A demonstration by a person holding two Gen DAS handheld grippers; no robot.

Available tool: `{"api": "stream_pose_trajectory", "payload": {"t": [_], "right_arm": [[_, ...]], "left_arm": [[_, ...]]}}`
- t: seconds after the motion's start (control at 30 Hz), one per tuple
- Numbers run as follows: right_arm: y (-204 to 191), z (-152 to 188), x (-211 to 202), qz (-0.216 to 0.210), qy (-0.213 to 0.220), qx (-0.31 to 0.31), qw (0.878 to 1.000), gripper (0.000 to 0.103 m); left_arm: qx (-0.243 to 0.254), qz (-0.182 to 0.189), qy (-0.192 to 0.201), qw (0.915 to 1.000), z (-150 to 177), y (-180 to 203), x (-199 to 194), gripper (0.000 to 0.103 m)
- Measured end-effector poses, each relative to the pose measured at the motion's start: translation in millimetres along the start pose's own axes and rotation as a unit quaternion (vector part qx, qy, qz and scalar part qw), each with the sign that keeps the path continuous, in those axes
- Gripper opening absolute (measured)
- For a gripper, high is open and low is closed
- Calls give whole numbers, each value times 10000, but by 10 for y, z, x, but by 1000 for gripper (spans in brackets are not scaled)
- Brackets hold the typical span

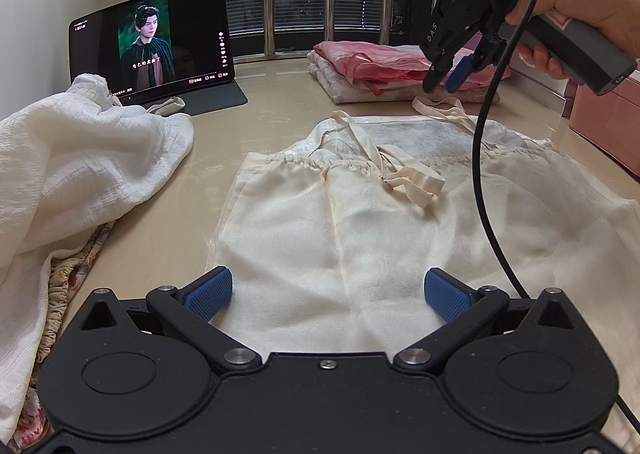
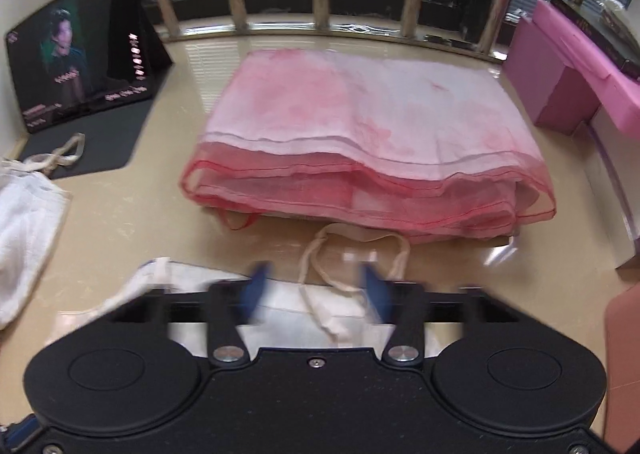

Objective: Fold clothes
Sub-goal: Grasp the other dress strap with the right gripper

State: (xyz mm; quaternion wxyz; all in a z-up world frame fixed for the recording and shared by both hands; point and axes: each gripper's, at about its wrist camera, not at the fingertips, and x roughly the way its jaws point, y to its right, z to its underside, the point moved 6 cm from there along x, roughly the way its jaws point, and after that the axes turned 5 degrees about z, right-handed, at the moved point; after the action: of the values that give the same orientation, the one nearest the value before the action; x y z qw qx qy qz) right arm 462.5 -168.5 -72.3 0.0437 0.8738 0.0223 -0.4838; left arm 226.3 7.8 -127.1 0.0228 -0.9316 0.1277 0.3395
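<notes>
A cream strappy garment (image 1: 360, 234) lies spread flat on the beige tabletop (image 1: 224, 134). One of its straps (image 1: 416, 182) is folded over onto the chest. My left gripper (image 1: 328, 294) hovers open over the garment's lower part, with nothing between its blue pads. A hand holds my right gripper (image 1: 442, 84) in the air above the garment's far edge, pointing steeply down. In the right wrist view, which is blurred, the right gripper (image 2: 314, 286) has its fingers apart above the other strap loop (image 2: 352, 238), clear of the cloth.
A folded pink garment stack (image 2: 360, 134) sits beyond the cream one. A tablet (image 1: 152, 42) stands at the back left, near a heap of white fabric (image 1: 80, 174) lying over floral cloth (image 1: 68, 278). Pink boxes (image 2: 580, 66) line the right side. A black cable (image 1: 480, 174) hangs across the garment.
</notes>
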Motion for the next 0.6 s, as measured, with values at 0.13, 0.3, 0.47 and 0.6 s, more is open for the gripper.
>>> {"api": "stream_pose_trajectory", "payload": {"t": [0.13, 0.3, 0.47, 0.6], "right_arm": [[-15, -12, 88, -115, -55, 40, 9999, 28], [-22, -63, 152, -110, 68, 155, 9998, 32], [-16, -75, 287, -7, -80, 150, 9999, 33], [-29, -40, 358, 1, -214, 151, 9997, 33]], "left_arm": [[-4, -1, -1, 10000, -1, -1, 1, 103], [-5, -2, -1, 10000, -1, 2, -2, 103], [-6, -3, -1, 10000, -1, 2, -3, 103], [-8, -5, -1, 10000, 0, 5, -6, 103]]}}
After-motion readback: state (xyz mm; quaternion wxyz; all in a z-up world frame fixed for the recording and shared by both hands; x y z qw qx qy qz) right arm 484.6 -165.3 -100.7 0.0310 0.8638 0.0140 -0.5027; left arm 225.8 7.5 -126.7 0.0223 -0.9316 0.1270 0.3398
